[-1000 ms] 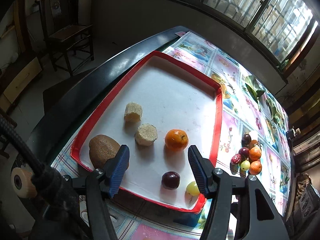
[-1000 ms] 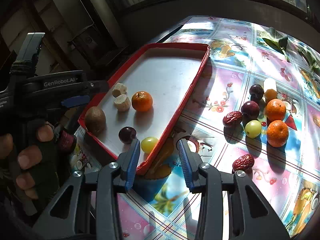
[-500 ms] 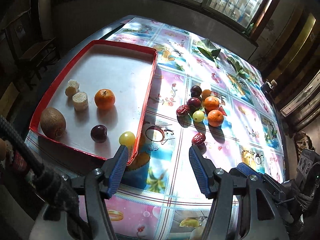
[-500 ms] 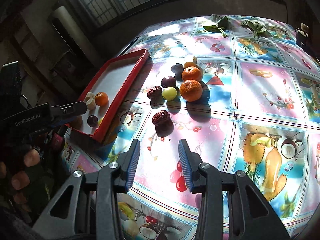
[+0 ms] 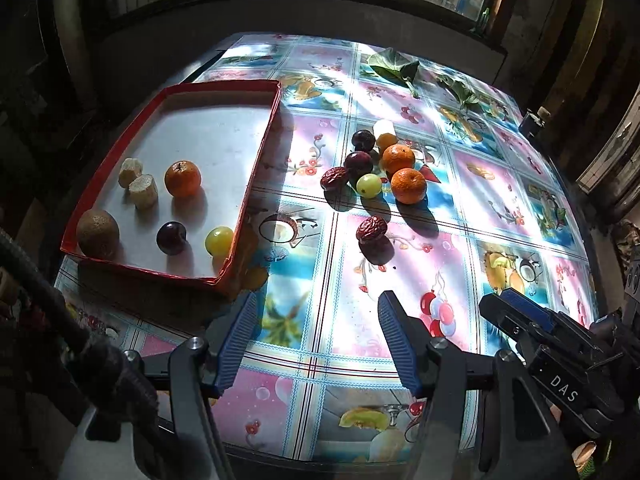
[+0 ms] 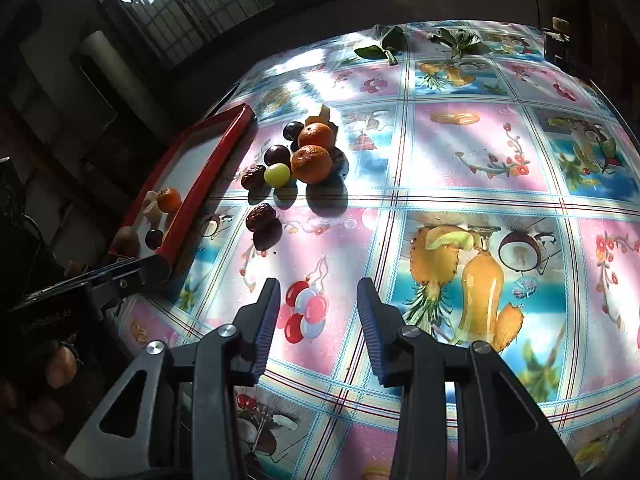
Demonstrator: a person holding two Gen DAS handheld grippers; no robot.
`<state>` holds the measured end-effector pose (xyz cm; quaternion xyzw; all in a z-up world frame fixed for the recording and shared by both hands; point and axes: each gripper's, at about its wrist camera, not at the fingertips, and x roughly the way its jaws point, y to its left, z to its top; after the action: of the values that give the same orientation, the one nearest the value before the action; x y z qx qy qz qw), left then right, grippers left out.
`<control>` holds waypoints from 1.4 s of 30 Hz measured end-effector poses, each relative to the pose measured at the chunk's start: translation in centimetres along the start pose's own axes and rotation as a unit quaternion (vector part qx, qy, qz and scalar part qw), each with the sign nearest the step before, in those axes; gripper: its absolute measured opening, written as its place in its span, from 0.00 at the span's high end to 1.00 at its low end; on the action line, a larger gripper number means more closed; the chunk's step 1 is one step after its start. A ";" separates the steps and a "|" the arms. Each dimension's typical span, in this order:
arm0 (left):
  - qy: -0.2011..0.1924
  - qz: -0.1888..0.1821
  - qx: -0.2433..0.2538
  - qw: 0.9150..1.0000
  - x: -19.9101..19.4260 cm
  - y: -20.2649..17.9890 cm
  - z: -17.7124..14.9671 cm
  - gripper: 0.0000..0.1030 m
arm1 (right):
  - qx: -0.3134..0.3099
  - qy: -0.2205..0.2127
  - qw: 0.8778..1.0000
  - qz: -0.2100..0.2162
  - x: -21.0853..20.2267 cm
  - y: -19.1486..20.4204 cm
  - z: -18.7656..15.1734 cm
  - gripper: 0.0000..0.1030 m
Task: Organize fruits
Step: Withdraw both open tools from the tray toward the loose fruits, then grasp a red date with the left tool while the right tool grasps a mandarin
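A red-rimmed tray (image 5: pixel 256 160) (image 6: pixel 208 168) on the left holds a kiwi (image 5: pixel 98 233), two pale cut pieces (image 5: pixel 143 191), an orange (image 5: pixel 183 178), a dark plum (image 5: pixel 171 237) and a green grape (image 5: pixel 219 241). On the tablecloth lies a cluster: two oranges (image 5: pixel 408 185) (image 6: pixel 311 164), dark plums (image 5: pixel 359 161), a green grape (image 5: pixel 369 185) (image 6: pixel 277 174) and a red date (image 5: pixel 334 178). A lone red date (image 5: pixel 372 229) (image 6: pixel 261 217) lies nearer. My left gripper (image 5: pixel 314 316) hovers open and empty over the cloth near the tray's corner. My right gripper (image 6: pixel 318 300) is open and empty, short of the fruit.
The table carries a bright fruit-print cloth (image 6: pixel 460 160). Green leaves (image 5: pixel 394 66) (image 6: pixel 380 46) lie at the far side. A small dark object (image 6: pixel 556 40) stands at the far right edge. The other gripper's body (image 5: pixel 560 360) shows at lower right, and a hand (image 6: pixel 60 364) at lower left.
Both grippers have swung right, away from over the tray toward the cloth. The loose fruit cluster now sits ahead of them. Neither took hold of anything.
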<state>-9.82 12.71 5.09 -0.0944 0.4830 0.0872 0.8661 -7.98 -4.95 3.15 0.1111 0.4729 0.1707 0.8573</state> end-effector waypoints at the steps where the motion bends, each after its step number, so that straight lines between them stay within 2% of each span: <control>1: -0.004 0.007 0.001 1.000 -0.1 -0.1 -0.1 0.39 | 0.002 -0.001 1.000 -0.003 -0.1 -0.1 -0.1 0.60; 6: -0.003 0.022 0.010 1.000 0.1 -0.5 -0.6 0.38 | 0.009 -0.006 1.000 -0.011 -0.7 -0.8 -0.3 0.60; 16: 0.001 0.025 0.010 1.000 0.3 -0.3 -0.9 0.36 | 0.011 -0.001 1.000 -0.014 -0.5 -0.9 -0.7 0.60; 24: 0.016 -0.001 0.005 1.000 1.3 0.2 -1.0 0.36 | 0.011 -0.001 1.000 -0.014 0.2 -0.7 -0.5 0.60; 34: 0.029 -0.012 0.009 0.999 2.6 0.1 -0.8 0.36 | 0.006 -0.006 1.000 -0.016 1.2 -0.4 1.2 0.60; 42: 0.038 -0.057 0.018 0.997 4.7 -0.8 0.9 0.36 | 0.000 0.000 1.000 -0.013 2.8 -0.4 2.6 0.59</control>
<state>-6.45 12.41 1.62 -0.1090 0.5108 0.0250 0.8524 -4.26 -4.25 2.22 0.1046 0.4746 0.1597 0.8592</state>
